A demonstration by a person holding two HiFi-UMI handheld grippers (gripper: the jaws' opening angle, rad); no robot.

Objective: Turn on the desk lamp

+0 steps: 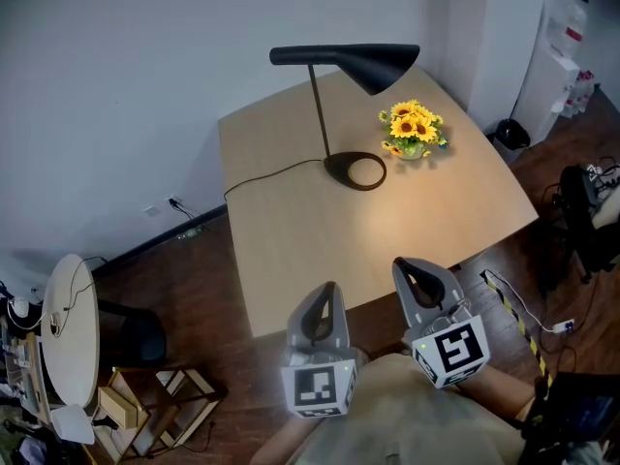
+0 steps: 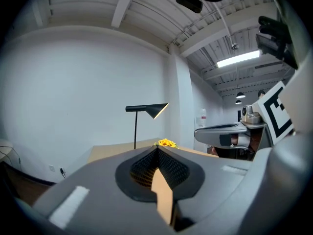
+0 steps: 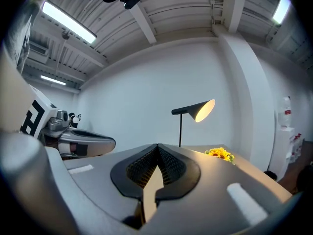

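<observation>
The black desk lamp (image 1: 356,170) stands at the far middle of the wooden table (image 1: 291,250). Its cone shade (image 1: 368,61) glows inside, and warm light falls on the tabletop beneath it. The lit shade also shows in the left gripper view (image 2: 146,109) and the right gripper view (image 3: 195,110). My left gripper (image 1: 325,294) and right gripper (image 1: 412,267) hover side by side at the table's near edge, well short of the lamp. Both point toward it. The left gripper (image 2: 157,148) and right gripper (image 3: 157,146) each have their jaws together with nothing between them.
A small pot of sunflowers (image 1: 413,129) sits right of the lamp base. The lamp's black cord (image 1: 271,174) runs left off the table. A round white table (image 1: 68,327) and wooden stool (image 1: 165,405) stand on the floor at left, a black bin (image 1: 511,134) at right.
</observation>
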